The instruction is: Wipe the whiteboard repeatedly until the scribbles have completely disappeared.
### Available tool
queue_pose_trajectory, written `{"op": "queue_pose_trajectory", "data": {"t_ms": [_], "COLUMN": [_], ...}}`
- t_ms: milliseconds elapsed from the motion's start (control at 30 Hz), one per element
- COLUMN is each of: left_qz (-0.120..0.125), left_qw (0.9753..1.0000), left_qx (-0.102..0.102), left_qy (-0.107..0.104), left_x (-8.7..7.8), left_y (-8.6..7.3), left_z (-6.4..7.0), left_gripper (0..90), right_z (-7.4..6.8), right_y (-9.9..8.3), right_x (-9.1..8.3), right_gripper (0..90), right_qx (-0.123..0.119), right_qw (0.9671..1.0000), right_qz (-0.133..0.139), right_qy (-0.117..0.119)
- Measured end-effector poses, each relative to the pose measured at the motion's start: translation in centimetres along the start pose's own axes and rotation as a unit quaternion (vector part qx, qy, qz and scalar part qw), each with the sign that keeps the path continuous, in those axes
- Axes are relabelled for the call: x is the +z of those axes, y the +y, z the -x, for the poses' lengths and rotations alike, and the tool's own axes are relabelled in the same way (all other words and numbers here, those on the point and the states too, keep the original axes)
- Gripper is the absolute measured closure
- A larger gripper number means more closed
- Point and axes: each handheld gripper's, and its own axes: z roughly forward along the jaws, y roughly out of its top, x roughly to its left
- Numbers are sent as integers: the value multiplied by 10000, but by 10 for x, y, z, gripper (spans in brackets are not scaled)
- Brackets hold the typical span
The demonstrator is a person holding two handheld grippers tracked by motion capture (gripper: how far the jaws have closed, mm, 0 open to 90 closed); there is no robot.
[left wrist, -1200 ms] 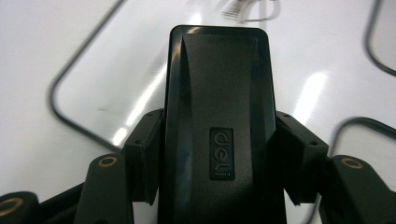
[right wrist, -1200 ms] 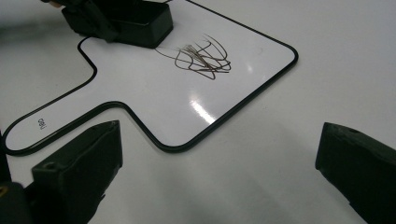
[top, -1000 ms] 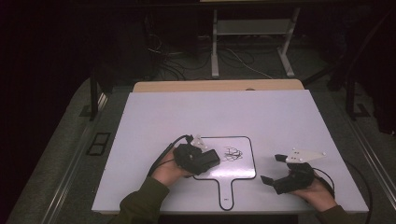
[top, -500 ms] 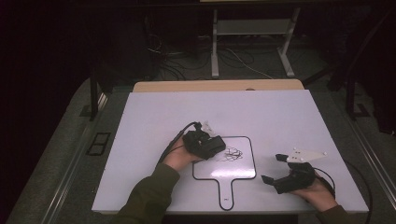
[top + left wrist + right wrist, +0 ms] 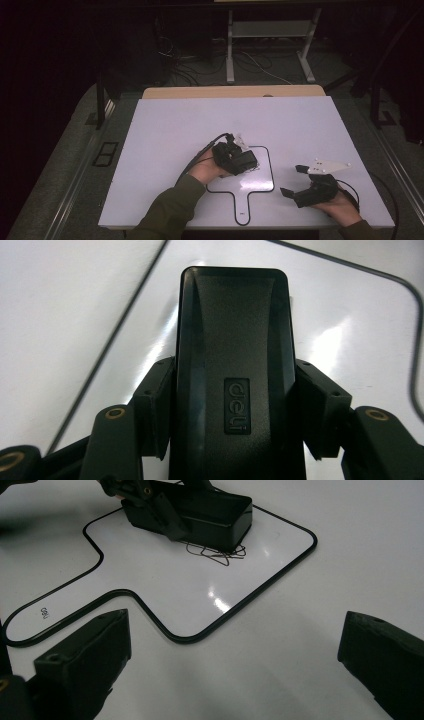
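A black deli board eraser (image 5: 232, 370) is clamped between the jaws of my left gripper (image 5: 232, 407). In the high view the left gripper (image 5: 244, 161) holds the eraser (image 5: 240, 159) low over the upper left of a black paddle-shaped outline (image 5: 272, 172) on the white table. From the right gripper view the eraser (image 5: 210, 510) sits at the edge of a thin black scribble (image 5: 217, 554) inside the outline (image 5: 260, 590). My right gripper (image 5: 292, 180) rests open on the table to the right of the outline, its jaws wide apart (image 5: 235, 665) and empty.
The white tabletop (image 5: 200, 125) spreads wide around the outline, with a wooden strip (image 5: 230, 92) along its far edge. The outline's handle (image 5: 242, 207) points at the near edge. Dark floor, cables and a stand's legs (image 5: 270, 50) lie beyond the table.
My left gripper has carried the eraser rightward from the outline's left edge onto the scribble, now mostly covered from above. The right gripper has stayed put.
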Motion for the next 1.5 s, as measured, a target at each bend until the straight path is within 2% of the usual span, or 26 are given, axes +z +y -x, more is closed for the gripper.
{"op": "queue_pose_trajectory", "data": {"t_ms": [100, 133, 233, 300, 333, 367, 400, 467, 533, 567, 733, 800, 833, 867, 1067, 1167, 1200, 1267, 1300, 1333, 1367, 1400, 1500], "left_qz": [-26, 4, -14, 2, -29, -21, -22, -38, -55, -75, -51, -56, -75, -31, -74, -13, -40, -46, -147, -100, -160, -192, -145], "left_qw": [10000, 10000, 9999, 9994, 9994, 9992, 9991, 9996, 9998, 9999, 9998, 9997, 9996, 9998, 9998, 9995, 9996, 9999, 9999, 9999, 9997, 9995, 9992], "left_qx": [24, -27, -89, -238, -207, -321, -346, -184, -177, -36, 141, 200, 212, 126, -170, -303, -268, -159, -38, -32, 140, 220, 299], "left_qy": [-44, -45, 132, 232, 266, 236, 225, 224, 100, 79, -135, -136, -162, -174, 98, 74, 97, 12, -32, -48, -80, -142, -222], "left_x": [0, 1, 1, 1, 0, 0, 0, 1, 2, 3, 6, 8, 8, 9, 9, 11, 11, 12, 11, 13, 13, 14, 17], "left_y": [1, 1, 1, 0, 1, 0, 0, 2, 3, 5, 10, 13, 13, 13, 14, 15, 16, 18, 19, 21, 23, 24, 28], "left_z": [-1, -3, -14, -20, -24, -25, -25, -24, -17, -14, 6, 10, 9, 6, -21, -27, -26, -21, -17, -11, -7, -2, 11], "left_gripper": [391, 391, 391, 391, 391, 391, 391, 391, 391, 391, 391, 391, 391, 391, 391, 391, 391, 391, 391, 391, 391, 391, 391], "right_z": [0, 0, 0, 0, 0, 1, 1, 1, 1, 1, -1, 0, 0, 0, 0, 1, 1, 1, 1, 1, 1, 0, 0], "right_y": [0, 0, 0, 0, 0, 0, 0, 0, 0, 0, 0, 0, 0, 0, 0, 0, 0, -1, -1, 0, 0, 0, 0], "right_x": [0, 0, -1, -1, -1, -1, -1, -1, 0, 0, 0, 0, 0, 0, -1, -1, -1, -1, -1, -1, -1, -1, -1], "right_gripper": [0, 0, 0, 0, 0, 0, 0, 0, 0, 0, 0, 0, 0, 0, 0, 0, 0, 0, 0, 0, 0, 0, 0], "right_qx": [-3, -5, 0, 10, 16, 19, 21, 23, 28, 22, 1, -3, -3, -7, 3, 15, 15, 19, 28, 29, 27, 11, -1], "right_qw": [10000, 10000, 10000, 10000, 10000, 10000, 10000, 10000, 10000, 10000, 10000, 10000, 10000, 10000, 10000, 10000, 10000, 10000, 10000, 10000, 10000, 10000, 10000], "right_qz": [2, 2, 6, 12, 14, 9, 12, 9, -11, -14, -4, -2, -2, 2, 15, 14, 15, 12, 6, 3, -1, 3, -3], "right_qy": [5, 3, -7, -8, -2, -3, 2, 6, 8, 3, 11, 14, 13, 12, -1, 14, 13, 15, 20, 19, 15, 15, 22]}}
